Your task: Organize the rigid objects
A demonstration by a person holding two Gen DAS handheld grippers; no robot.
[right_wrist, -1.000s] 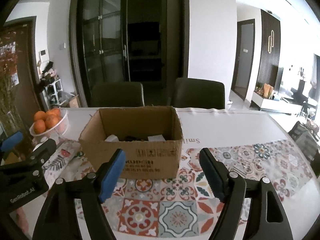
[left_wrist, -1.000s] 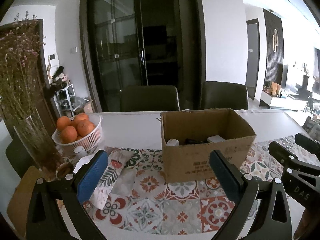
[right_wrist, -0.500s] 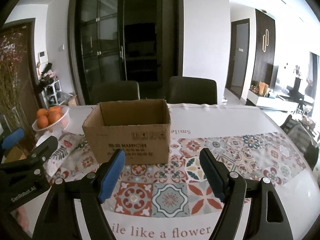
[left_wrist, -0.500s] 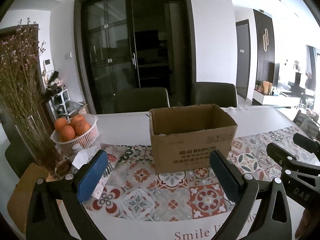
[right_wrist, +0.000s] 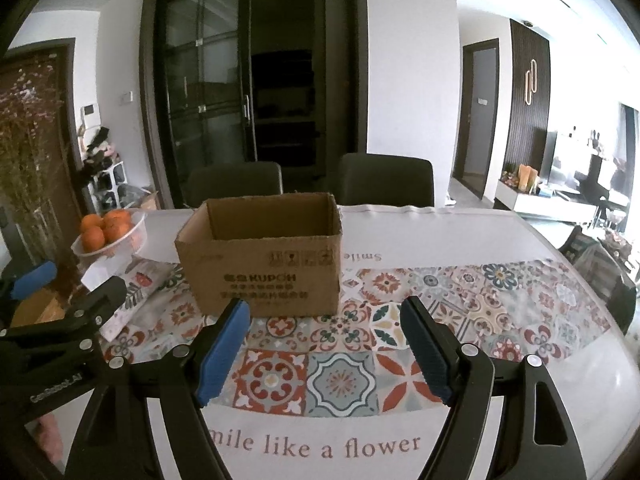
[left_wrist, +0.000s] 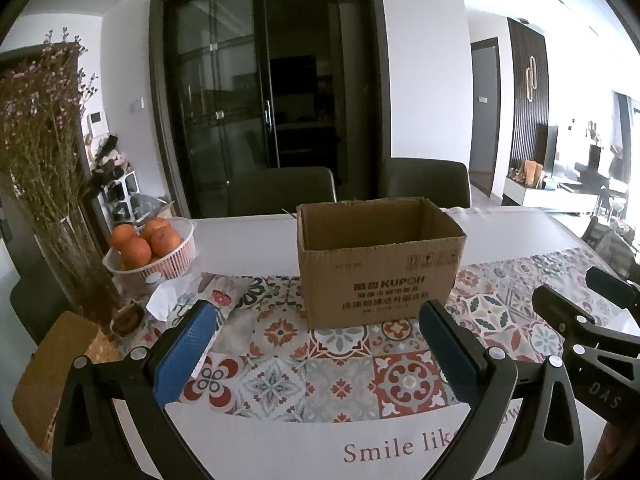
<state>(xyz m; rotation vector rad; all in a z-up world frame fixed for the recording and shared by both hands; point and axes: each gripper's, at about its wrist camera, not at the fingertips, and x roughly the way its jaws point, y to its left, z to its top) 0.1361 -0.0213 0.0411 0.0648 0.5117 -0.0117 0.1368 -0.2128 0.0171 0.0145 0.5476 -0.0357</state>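
**Both grippers empty, box ahead on the table**

Your left gripper (left_wrist: 316,344) hangs over the near edge of the table (left_wrist: 248,240) with its fingers (left_wrist: 186,352) spread wide and nothing between them. Your right gripper (right_wrist: 324,344) sits beside it to the right, fingers (right_wrist: 222,348) also well apart and empty. Neither touches anything.

The box (left_wrist: 380,264) stands upright and open-topped on the patterned runner (left_wrist: 340,376), beyond both grippers and apart from them. In the left view it lies straight ahead between your fingers; in the right view it is ahead and slightly left. From these angles you see only its inner walls, so you cannot tell what it contains.

To the left of the box, a white basket (left_wrist: 176,256) of oranges (left_wrist: 138,252) rests on the table. Nearer than the basket lies a patterned pouch (left_wrist: 224,296) with a white tissue (left_wrist: 164,300) just beside it. At the far left stands a vase (left_wrist: 76,268) of dried flowers, with a cork block (left_wrist: 52,376) near it at the table's edge. Two dark chairs (left_wrist: 280,192) stand behind the table on the far side.
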